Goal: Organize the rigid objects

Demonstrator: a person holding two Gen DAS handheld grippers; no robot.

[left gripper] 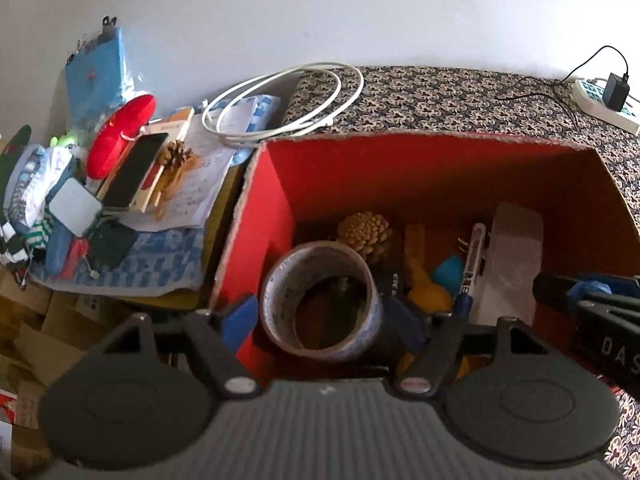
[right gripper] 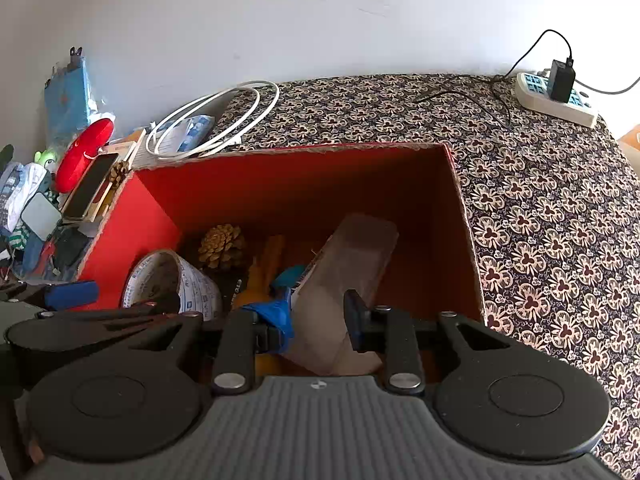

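Observation:
A red cardboard box (left gripper: 280,184) (right gripper: 168,200) stands on a patterned tablecloth. Inside lie a pine cone (left gripper: 364,232) (right gripper: 222,244), a pen (left gripper: 472,264), a yellow object (left gripper: 428,296), a teal piece (left gripper: 448,272) and a translucent pale package (left gripper: 512,256) (right gripper: 352,264). My left gripper (left gripper: 320,320) is over the box's left side, shut on a roll of tape (left gripper: 320,300) (right gripper: 172,280) held between its blue pads. My right gripper (right gripper: 318,316) is open above the pale package, its pads either side of it.
Left of the box is a cluttered pile: a phone (left gripper: 136,170) (right gripper: 90,184), a red case (left gripper: 120,136), a second pine cone (left gripper: 174,156), papers, a white coiled cable (left gripper: 280,100) (right gripper: 212,120). A power strip with a black adapter (right gripper: 560,92) lies at the far right.

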